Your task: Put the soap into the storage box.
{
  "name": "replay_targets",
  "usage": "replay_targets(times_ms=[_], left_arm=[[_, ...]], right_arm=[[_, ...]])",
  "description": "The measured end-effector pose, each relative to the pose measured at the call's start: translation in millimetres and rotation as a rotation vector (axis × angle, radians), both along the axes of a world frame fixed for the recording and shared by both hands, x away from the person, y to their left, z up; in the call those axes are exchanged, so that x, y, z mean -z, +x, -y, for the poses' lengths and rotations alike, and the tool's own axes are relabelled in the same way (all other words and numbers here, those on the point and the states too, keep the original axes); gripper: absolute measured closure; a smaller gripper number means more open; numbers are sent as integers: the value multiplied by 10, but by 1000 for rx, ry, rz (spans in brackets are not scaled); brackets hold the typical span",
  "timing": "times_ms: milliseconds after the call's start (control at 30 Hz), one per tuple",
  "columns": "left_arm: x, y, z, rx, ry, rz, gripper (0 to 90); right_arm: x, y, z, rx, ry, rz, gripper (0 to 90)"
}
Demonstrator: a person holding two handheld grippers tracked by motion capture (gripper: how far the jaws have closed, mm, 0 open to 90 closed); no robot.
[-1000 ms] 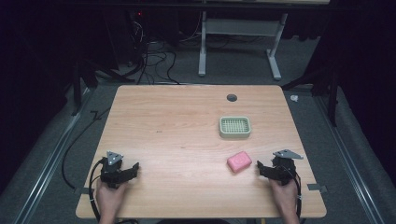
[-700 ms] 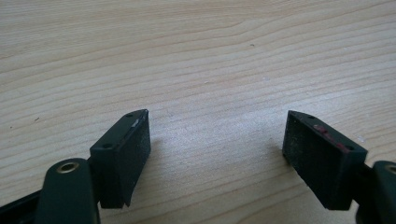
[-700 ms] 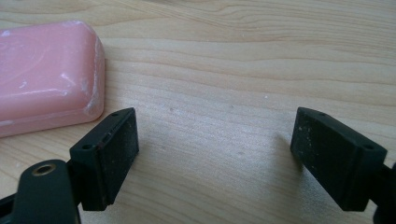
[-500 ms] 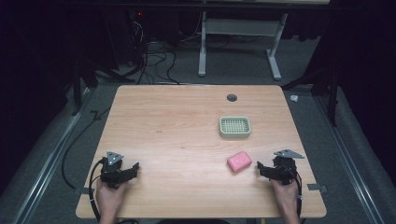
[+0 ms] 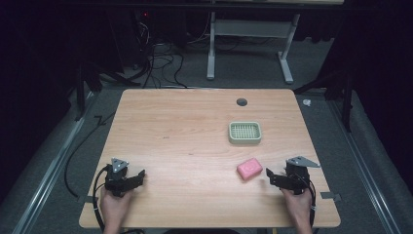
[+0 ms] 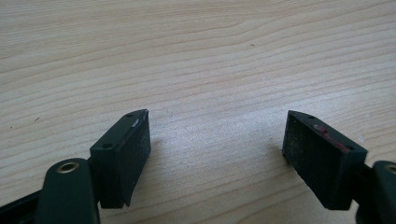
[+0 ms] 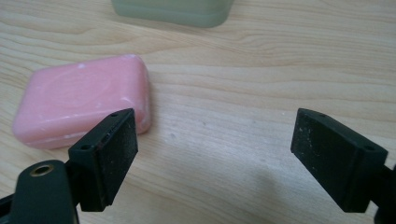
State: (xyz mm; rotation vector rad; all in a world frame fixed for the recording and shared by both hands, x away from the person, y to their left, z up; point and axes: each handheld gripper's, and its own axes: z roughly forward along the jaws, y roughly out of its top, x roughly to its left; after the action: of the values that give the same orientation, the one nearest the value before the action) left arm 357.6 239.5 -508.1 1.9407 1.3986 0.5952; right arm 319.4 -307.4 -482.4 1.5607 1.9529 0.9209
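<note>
the green soap dish (image 5: 245,132) seems empty (pink soap (image 5: 249,168) lies near it), both grippers' jaws wide apart, holding nothing.

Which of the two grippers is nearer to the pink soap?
The right gripper: the pink soap lies just beside its open jaws, while the left gripper rests far across the table.

A pink bar of soap (image 5: 249,168) lies flat on the wooden table, toward its near right part. It is a rounded rectangle with soft corners, a faint oval pressed into its top face, and pale whitish scuffs along its edges. It sits at a slight angle to the table's sides, bare wood all around it, touching nothing, its upper face up.
</note>
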Motion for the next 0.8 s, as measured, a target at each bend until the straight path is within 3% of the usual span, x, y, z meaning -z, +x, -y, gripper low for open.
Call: replay_targets(times_ms=[300,800], left_arm=[[0,0,0,0,0,0,239],[0,0,0,0,-1,0,238]], right_arm=[[-94,-42,-106,-40,14,40,164],[-132,-48,-302,-117,17,37,158]])
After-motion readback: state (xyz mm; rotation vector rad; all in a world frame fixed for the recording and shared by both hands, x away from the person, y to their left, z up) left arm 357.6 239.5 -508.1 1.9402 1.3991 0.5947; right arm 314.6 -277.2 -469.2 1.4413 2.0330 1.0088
